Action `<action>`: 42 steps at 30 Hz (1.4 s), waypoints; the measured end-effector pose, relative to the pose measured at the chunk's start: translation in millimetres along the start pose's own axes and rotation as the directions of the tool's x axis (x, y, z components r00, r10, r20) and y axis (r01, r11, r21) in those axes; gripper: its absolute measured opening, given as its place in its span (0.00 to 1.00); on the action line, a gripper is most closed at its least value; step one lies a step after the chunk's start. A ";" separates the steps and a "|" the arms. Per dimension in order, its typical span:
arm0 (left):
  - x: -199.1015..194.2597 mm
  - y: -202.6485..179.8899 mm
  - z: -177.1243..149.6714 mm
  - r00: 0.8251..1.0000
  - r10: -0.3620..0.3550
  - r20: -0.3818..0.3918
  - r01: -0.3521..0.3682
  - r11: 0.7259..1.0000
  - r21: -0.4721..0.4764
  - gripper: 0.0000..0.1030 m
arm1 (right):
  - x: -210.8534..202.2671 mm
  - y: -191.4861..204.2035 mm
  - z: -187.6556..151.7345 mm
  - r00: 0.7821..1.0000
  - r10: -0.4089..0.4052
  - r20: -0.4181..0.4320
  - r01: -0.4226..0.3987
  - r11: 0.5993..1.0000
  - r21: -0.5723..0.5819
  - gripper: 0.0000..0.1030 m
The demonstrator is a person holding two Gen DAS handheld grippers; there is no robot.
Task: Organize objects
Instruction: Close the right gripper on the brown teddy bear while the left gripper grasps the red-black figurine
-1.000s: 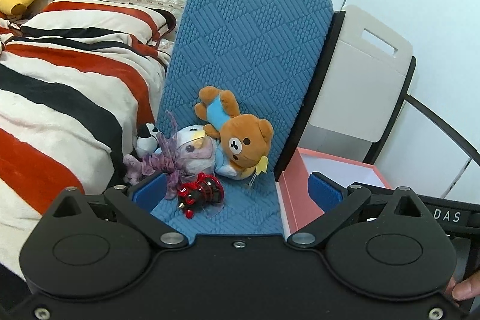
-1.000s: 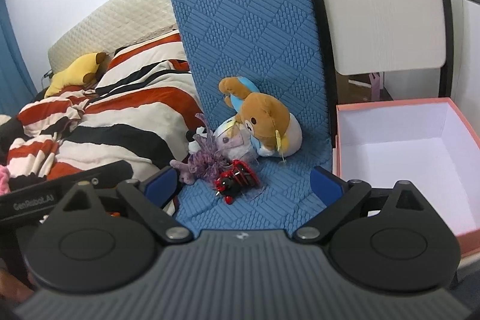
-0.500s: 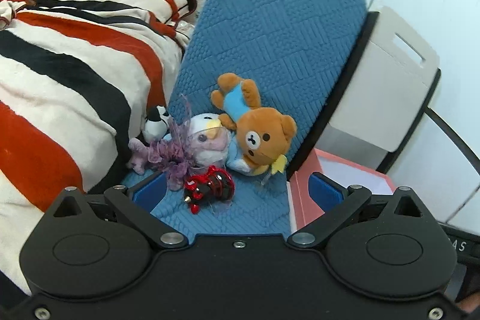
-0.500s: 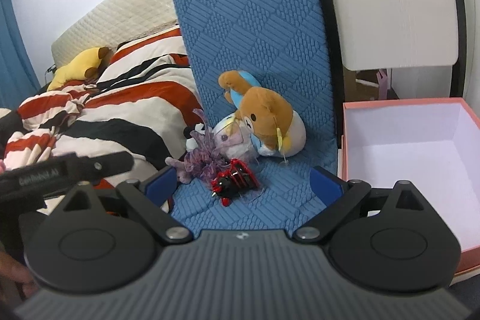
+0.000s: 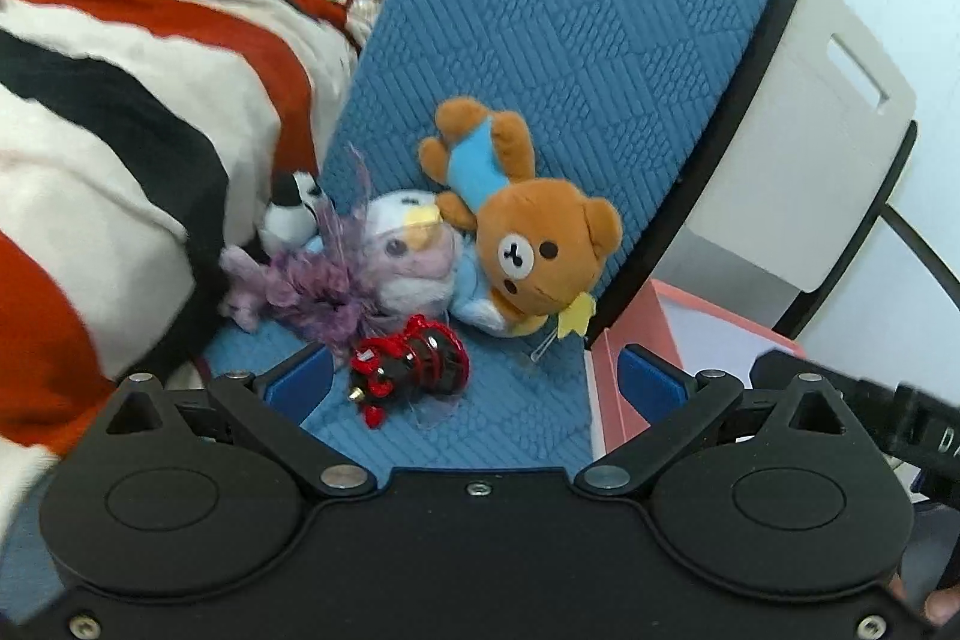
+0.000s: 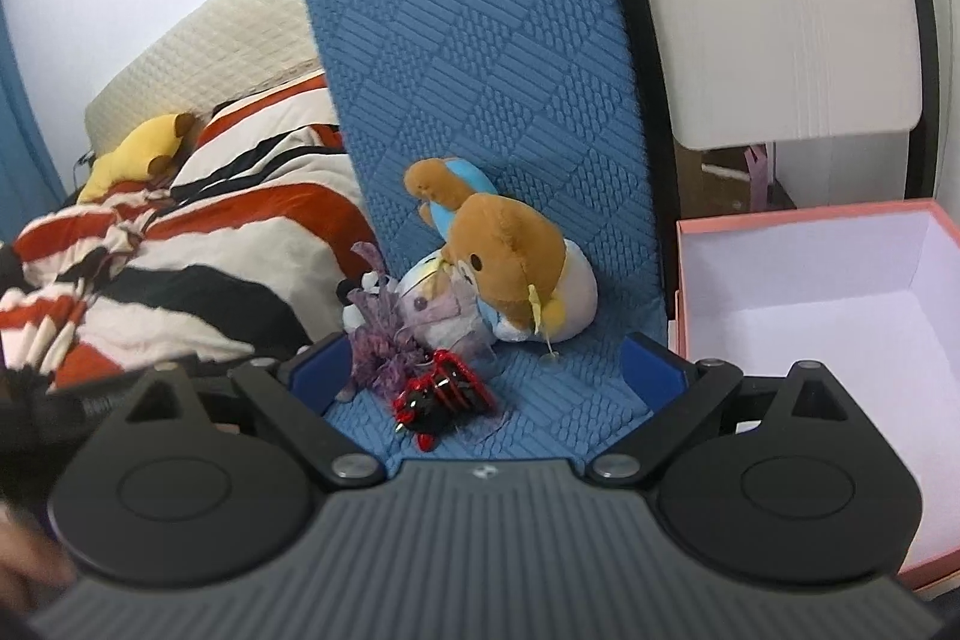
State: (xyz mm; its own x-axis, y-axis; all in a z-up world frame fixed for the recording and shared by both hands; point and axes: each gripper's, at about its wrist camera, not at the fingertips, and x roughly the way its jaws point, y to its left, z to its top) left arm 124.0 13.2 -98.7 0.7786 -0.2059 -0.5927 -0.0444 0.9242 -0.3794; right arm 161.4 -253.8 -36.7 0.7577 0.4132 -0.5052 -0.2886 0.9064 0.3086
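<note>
- Toys lie in a loose heap on the blue quilted chair (image 5: 576,40), at the foot of its backrest; we take them left to right.
- Far left, beside the chair: a striped red, black and cream blanket (image 5: 120,100), with a yellow plush (image 6: 141,154) lying on it further back.
- Small black-and-white plush (image 5: 294,214), wedged between blanket and chair.
- Purple feathery toy (image 5: 312,286), touching the pale blue-and-white plush (image 5: 408,256) beside it.
- Red-and-black spiky toy (image 5: 414,364), at the front of the heap on the seat; we see it between the left gripper's (image 5: 474,382) fingers, but nothing touches it.
- Brown bear plush (image 5: 540,244) in a blue shirt, head down, legs up against the backrest, resting on the pale plush.
- Pink box (image 6: 828,316), open and white inside, just right of the chair.
- Left gripper: blue pads spread wide, holding nothing.
- Right gripper (image 6: 486,370): we note it equally wide apart, also holding nothing, above the seat's front.
</note>
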 end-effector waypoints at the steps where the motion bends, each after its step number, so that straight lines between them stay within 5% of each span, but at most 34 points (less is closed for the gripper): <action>1: 7.3 0.3 -0.7 1.000 -0.001 -0.006 0.001 1.000 -0.002 0.98 | 6.5 -3.2 1.1 1.000 0.004 -0.006 -0.004 1.000 0.014 0.95; 18: 112.8 37.4 5.6 0.992 -0.026 -0.120 0.018 0.997 -0.070 0.95 | 106.6 -15.1 34.3 0.998 0.024 -0.052 -0.025 1.000 -0.012 0.94; 33: 170.6 64.0 -7.6 0.963 0.067 -0.260 -0.102 0.987 -0.124 0.84 | 221.7 34.0 65.1 0.994 -0.058 -0.096 0.025 0.947 -0.320 0.94; 37: 169.4 68.4 -5.6 0.964 0.039 -0.263 -0.080 0.986 -0.147 0.84 | 232.6 39.7 60.9 0.988 -0.094 -0.122 0.037 0.914 -0.403 0.90; 39: 167.0 69.4 -4.7 0.966 0.025 -0.258 -0.067 0.985 -0.158 0.84 | 230.6 38.8 57.8 0.985 -0.122 -0.121 0.057 0.897 -0.438 0.75; 42: 165.3 67.6 -1.9 0.968 0.011 -0.250 -0.051 0.986 -0.158 0.84 | 223.0 31.8 57.1 0.983 -0.120 -0.139 0.048 0.899 -0.436 0.68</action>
State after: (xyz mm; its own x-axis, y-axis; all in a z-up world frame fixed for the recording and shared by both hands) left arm 248.4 41.1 -223.6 0.5973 -0.2699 -0.7553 -0.1824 0.8713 -0.4557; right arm 354.7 -137.8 -93.5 0.6977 0.3099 -0.6459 -0.4785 0.8726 -0.0982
